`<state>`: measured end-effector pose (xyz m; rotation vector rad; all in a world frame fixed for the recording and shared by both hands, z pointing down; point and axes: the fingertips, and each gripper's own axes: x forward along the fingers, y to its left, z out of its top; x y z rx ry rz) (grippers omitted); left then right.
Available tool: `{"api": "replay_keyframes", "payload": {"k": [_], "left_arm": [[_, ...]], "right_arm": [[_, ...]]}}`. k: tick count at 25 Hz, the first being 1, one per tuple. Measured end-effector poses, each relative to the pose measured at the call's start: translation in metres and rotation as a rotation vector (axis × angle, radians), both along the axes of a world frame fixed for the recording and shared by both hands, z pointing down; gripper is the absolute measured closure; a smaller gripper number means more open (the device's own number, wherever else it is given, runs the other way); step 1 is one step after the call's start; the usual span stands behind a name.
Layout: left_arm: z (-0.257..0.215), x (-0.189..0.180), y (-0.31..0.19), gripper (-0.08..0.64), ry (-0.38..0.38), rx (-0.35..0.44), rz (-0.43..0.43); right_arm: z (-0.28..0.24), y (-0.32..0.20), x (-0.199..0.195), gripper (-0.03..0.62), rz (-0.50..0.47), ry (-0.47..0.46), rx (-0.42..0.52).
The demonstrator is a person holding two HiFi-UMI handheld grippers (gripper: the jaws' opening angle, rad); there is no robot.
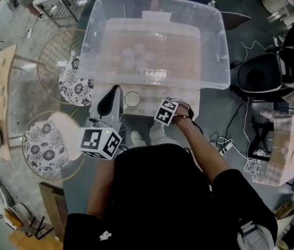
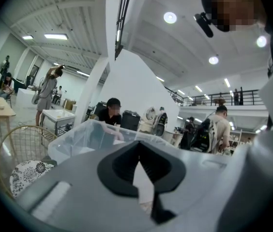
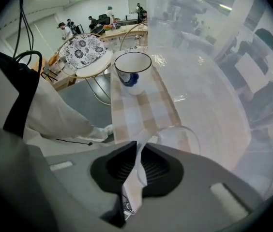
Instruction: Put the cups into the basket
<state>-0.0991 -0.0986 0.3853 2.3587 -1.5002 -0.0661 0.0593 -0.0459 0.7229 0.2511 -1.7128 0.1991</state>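
Right hand-held gripper pinches the glass rim on the checked surface; left hand-held gripper is pressed together, facing the basket.

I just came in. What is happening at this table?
A person holds a tool in each hand in front of a big clear bin. The right tool points down and is closed on the rim of a clear glass on the checked cloth. A white cup with a blue mark stands further along the cloth, untouched. The left tool is shut and empty, near the bin.
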Motion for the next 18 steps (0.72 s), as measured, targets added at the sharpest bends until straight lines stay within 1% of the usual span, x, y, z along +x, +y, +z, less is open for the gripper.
{"api": "replay_keyframes", "payload": {"k": [6,10,18], "left_arm": [[0.001,0.013,-0.003,0.552,-0.002,0.002,0.03],[0.0,0.017,-0.004,0.552,-0.001,0.004,0.038],[0.001,0.024,-0.012,0.552,0.01,0.002,0.061]], "right_arm": [[-0.01,0.004,0.0,0.569,0.049,-0.079,0.008],[-0.021,0.004,0.001,0.571,0.066,-0.11,0.021],[-0.074,0.008,-0.003,0.571,0.076,-0.193,0.064]]}}
